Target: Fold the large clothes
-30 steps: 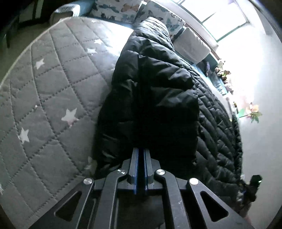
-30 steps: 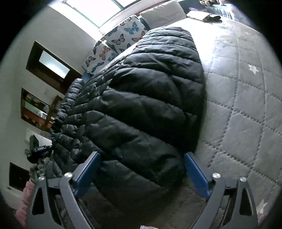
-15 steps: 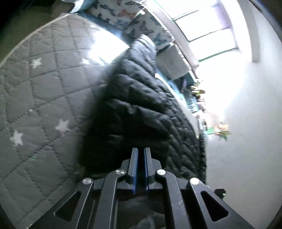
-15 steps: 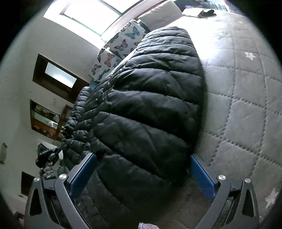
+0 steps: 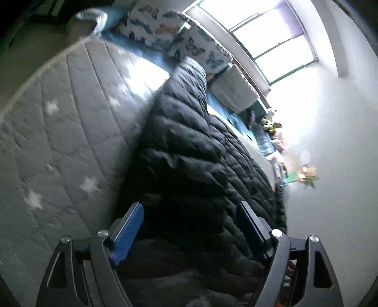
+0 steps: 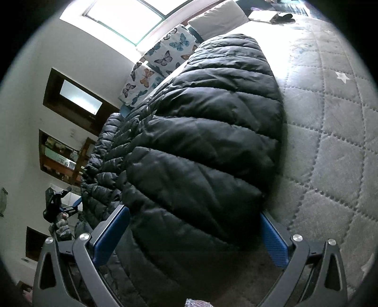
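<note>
Black puffer jacket (image 6: 200,146): no label legible, view perhaps too blurred

jacket's (image 5: 200,165) near end cut off by frame edge, windowsill trinkets (image 5: 271,125) blurred, overexposed

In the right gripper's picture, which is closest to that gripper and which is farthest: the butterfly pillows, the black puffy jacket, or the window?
1. Black puffy jacket: right in front of the right gripper, on the bed.
2. Butterfly pillows: beyond the jacket, at the bed's far end.
3. Window: farthest, above the pillows.
</note>
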`<state>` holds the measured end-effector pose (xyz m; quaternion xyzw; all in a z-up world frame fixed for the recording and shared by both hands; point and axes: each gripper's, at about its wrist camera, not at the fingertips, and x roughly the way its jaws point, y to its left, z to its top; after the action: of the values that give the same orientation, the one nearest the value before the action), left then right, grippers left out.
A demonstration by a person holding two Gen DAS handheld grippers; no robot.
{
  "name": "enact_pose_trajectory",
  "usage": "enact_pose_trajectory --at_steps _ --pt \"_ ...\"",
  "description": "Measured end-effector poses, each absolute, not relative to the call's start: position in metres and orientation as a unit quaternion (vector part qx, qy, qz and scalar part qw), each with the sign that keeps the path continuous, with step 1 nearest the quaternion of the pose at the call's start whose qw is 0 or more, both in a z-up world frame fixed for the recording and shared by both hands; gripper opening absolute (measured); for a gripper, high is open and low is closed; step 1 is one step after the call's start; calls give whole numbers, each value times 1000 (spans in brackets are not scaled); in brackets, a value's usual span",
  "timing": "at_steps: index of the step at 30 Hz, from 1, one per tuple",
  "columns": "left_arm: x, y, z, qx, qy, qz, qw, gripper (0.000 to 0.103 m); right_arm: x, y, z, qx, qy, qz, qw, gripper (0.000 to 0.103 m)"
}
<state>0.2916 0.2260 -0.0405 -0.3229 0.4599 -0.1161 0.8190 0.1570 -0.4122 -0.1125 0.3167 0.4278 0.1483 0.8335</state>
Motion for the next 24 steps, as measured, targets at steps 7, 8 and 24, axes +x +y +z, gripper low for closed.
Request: enact_pose_trajectory --at_steps 7,8,24 --pt "315 234 -83 -371 502 -85 776 103 159 -416 -115 334 414 162 831 103" --pt "321 233 -93 -383 512 -84 764 103 160 -417 -115 336 413 164 830 103" --pt "320 191 -83 -391 447 -96 798 16 203 -412 -95 315 424 173 831 28"
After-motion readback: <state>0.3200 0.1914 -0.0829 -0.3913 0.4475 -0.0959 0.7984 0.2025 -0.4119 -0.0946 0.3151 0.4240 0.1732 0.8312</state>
